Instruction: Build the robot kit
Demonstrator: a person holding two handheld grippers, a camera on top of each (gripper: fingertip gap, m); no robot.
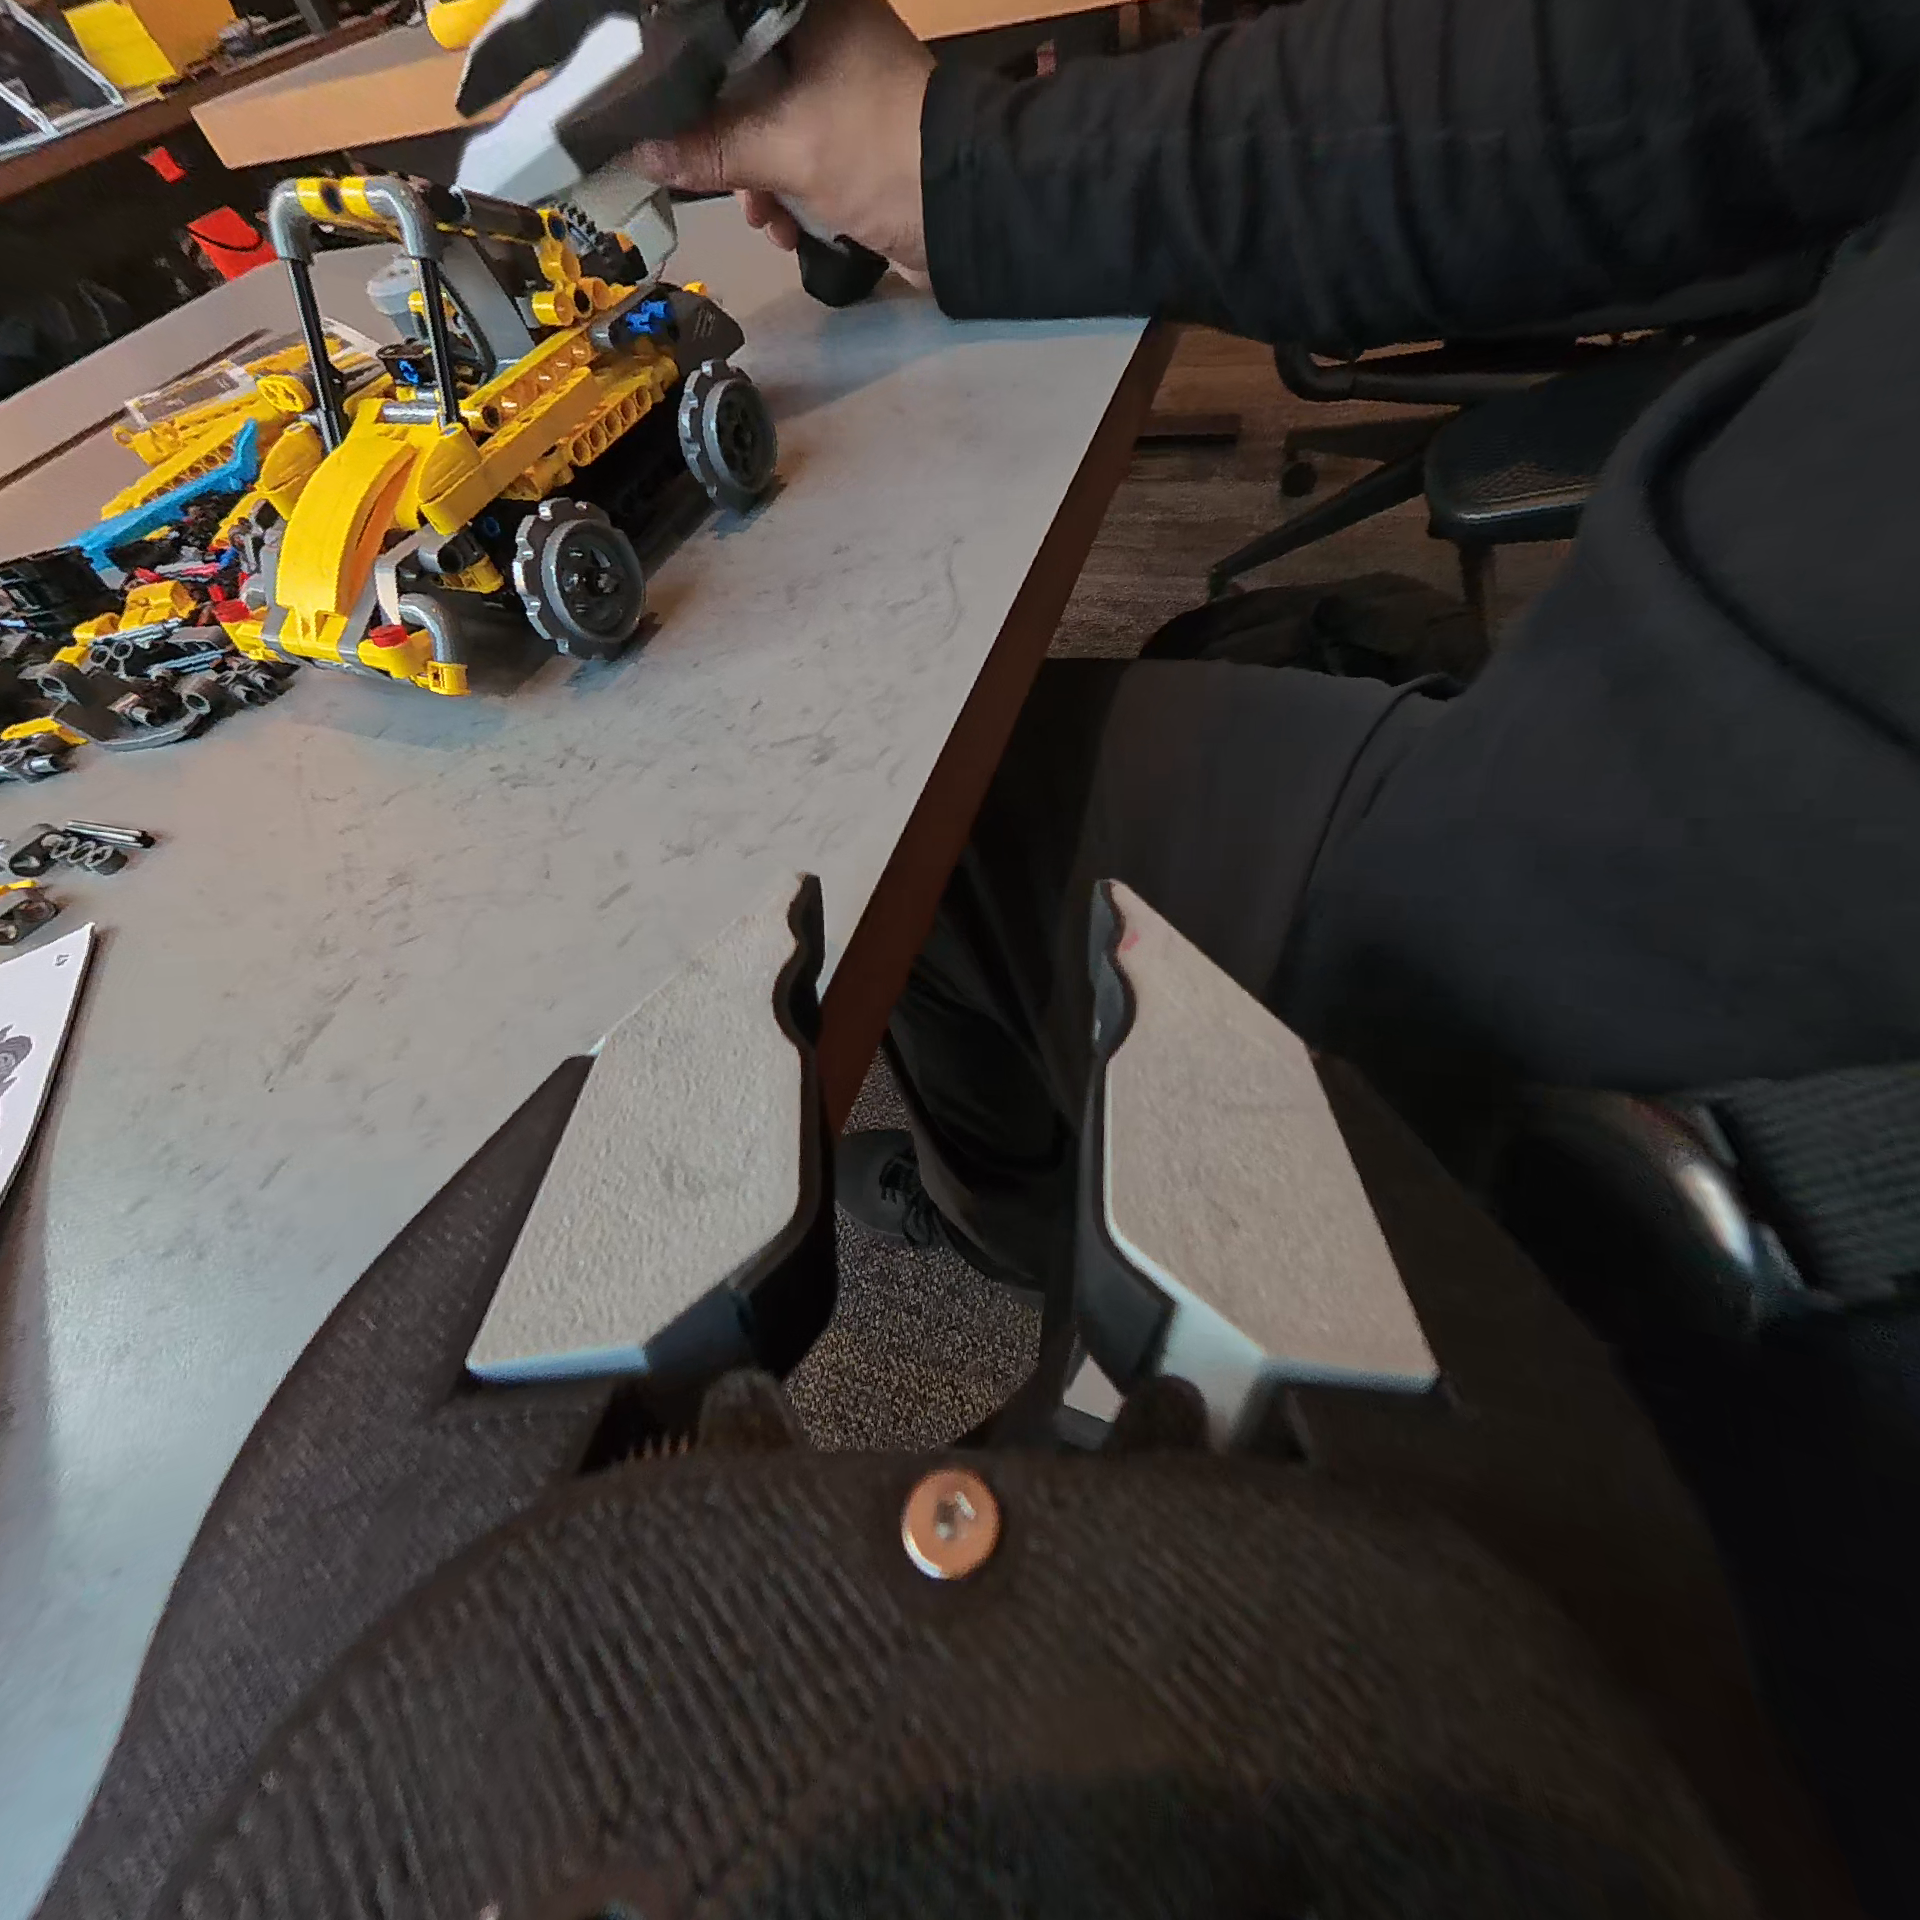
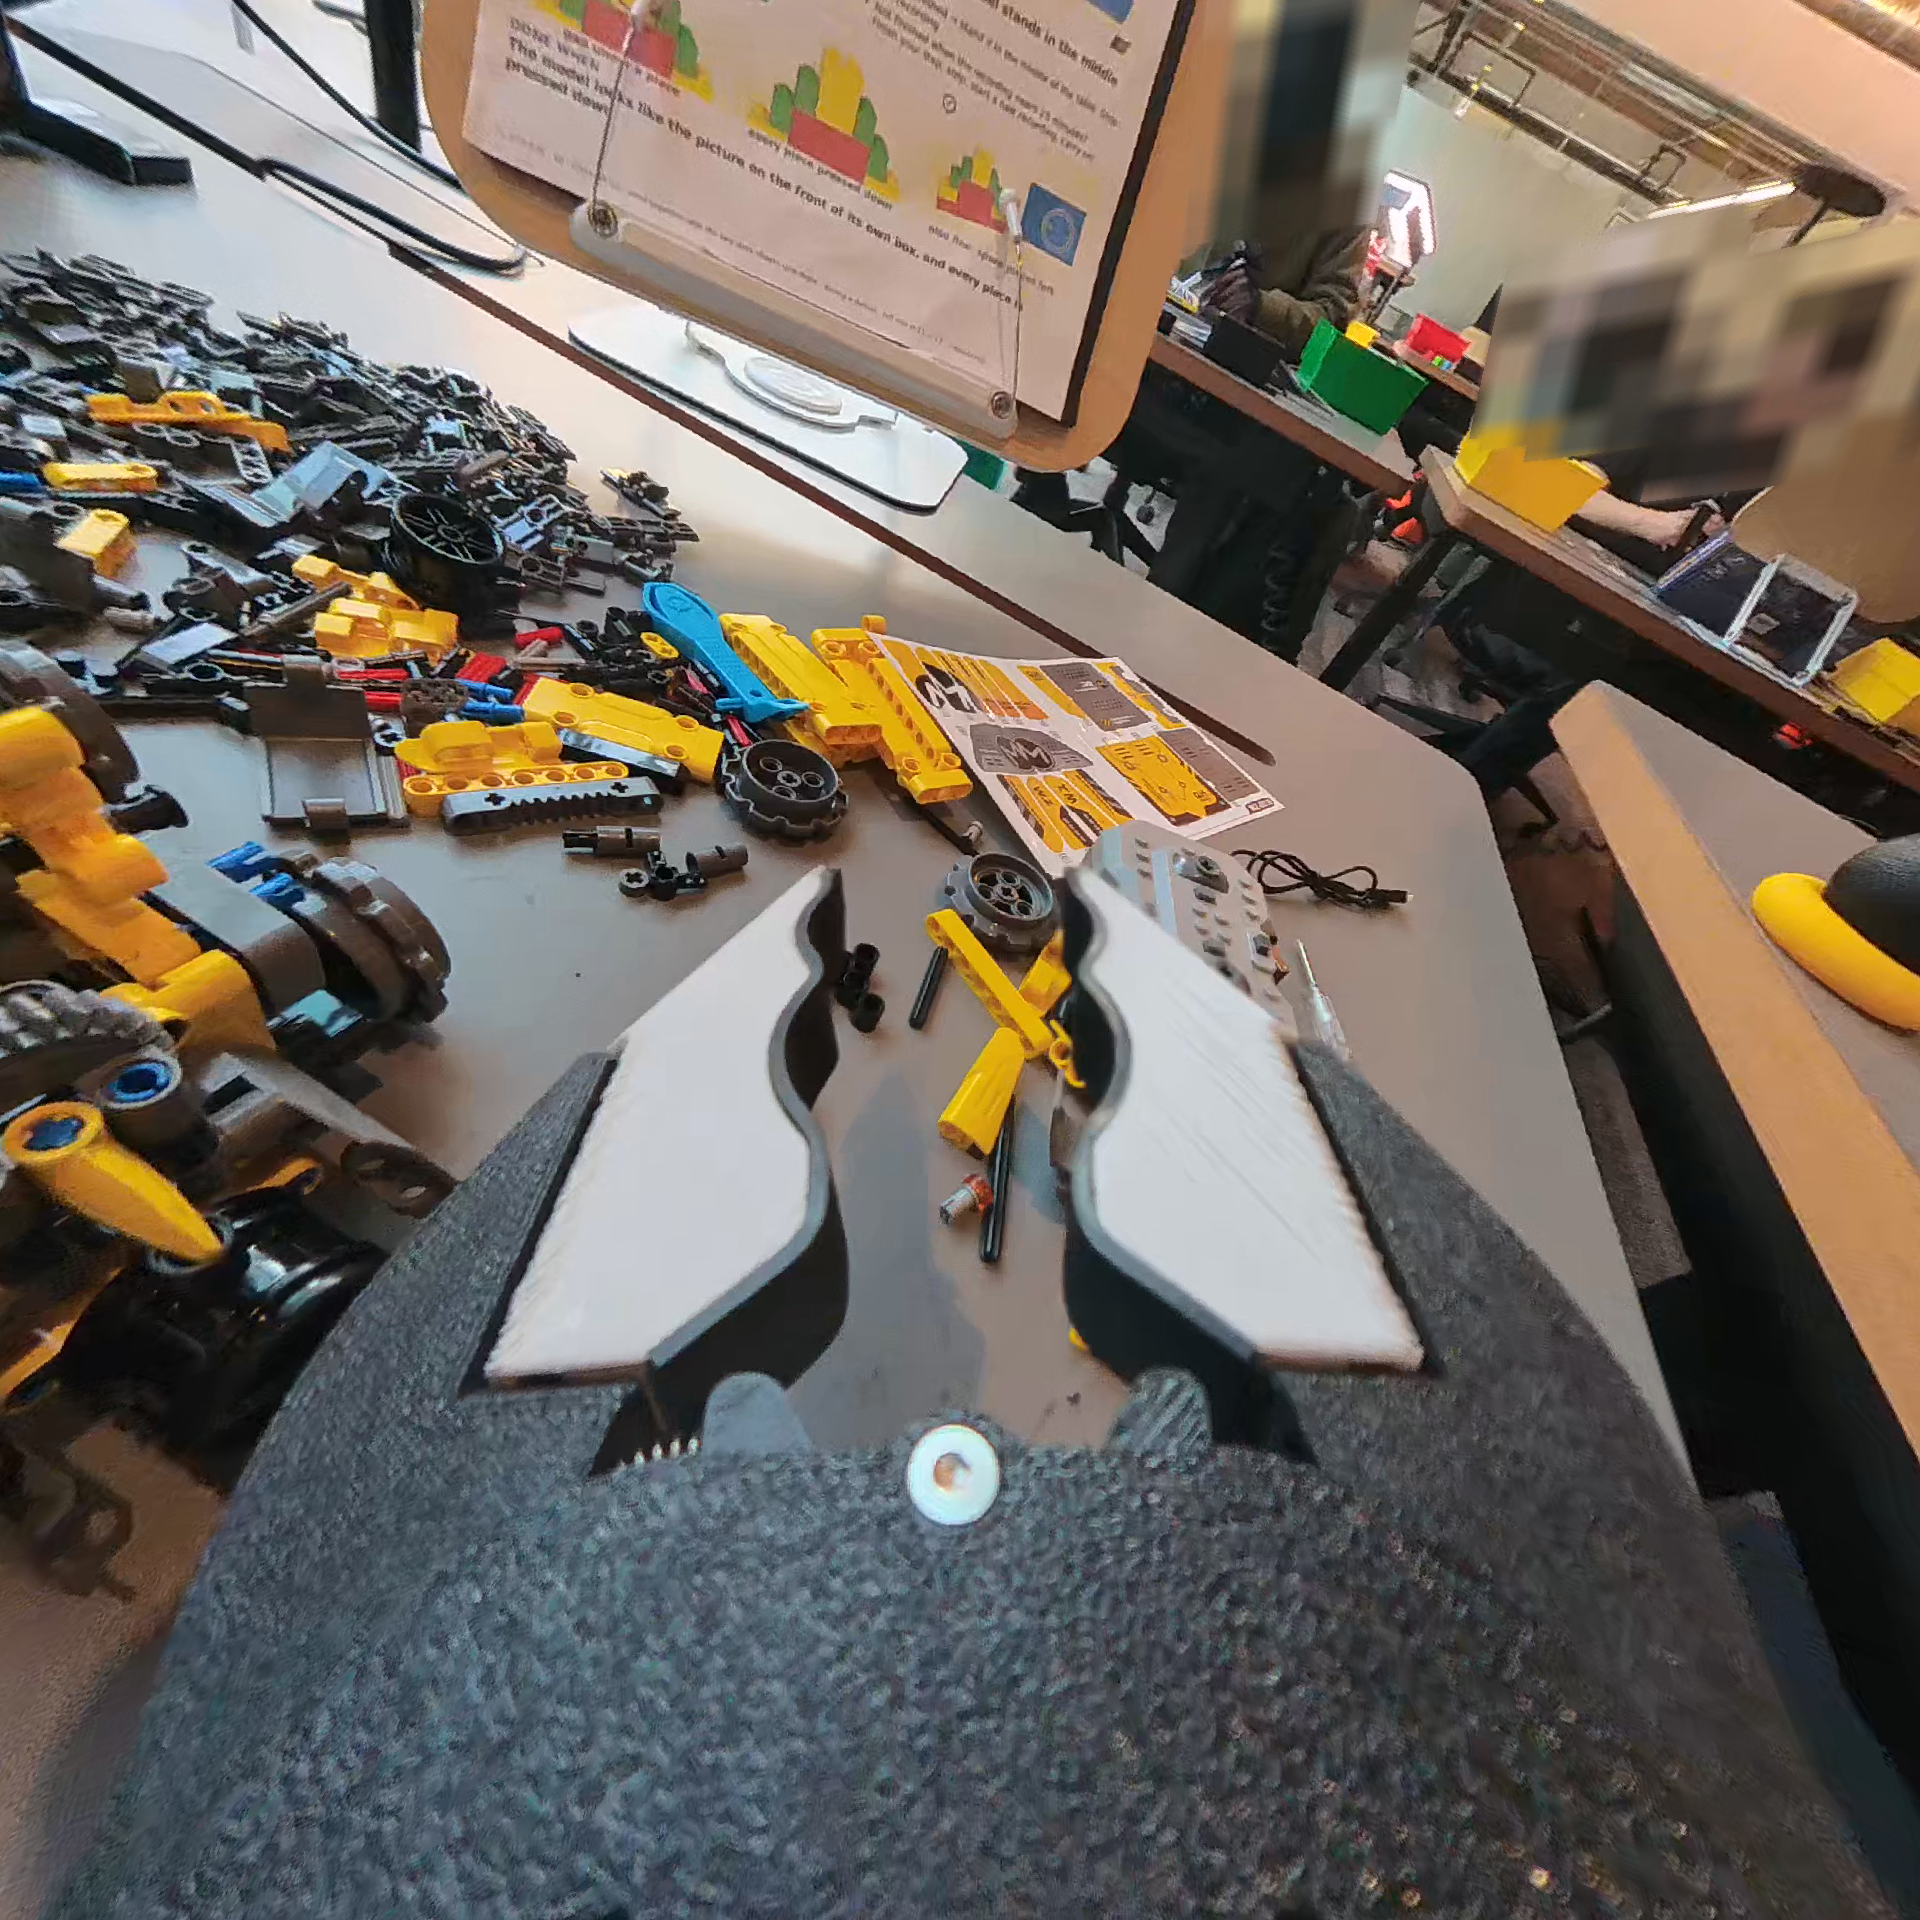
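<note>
My left gripper point(image 1: 956, 904) is open and empty, its fingers astride the near edge of the grey table point(image 1: 582, 935). A yellow and black brick-built vehicle point(image 1: 468, 447) stands on the table ahead. My right gripper point(image 1: 488, 140), held by a hand point(image 1: 831, 135), hovers above the vehicle's rear. In the right wrist view the right gripper point(image 2: 951, 894) is open and empty above loose yellow beams point(image 2: 992, 987), black pins point(image 2: 927, 987) and a grey wheel point(image 2: 1003, 899). The vehicle point(image 2: 156, 1039) is close on its left.
A wide pile of black, yellow and blue parts point(image 2: 312, 520) covers the left of the table, with a blue tool point(image 2: 717, 655), a sticker sheet point(image 2: 1081, 748), a grey box point(image 2: 1195, 914) and a thin cable point(image 2: 1320, 883). A stand with a printed sheet point(image 2: 810, 156) is behind. Office chairs point(image 1: 1507, 468) stand beyond the edge. Left tips to right tips: about 40 cm. Between my right fingertips and the grey wheel point(image 2: 1003, 899) there is roughly 10 cm.
</note>
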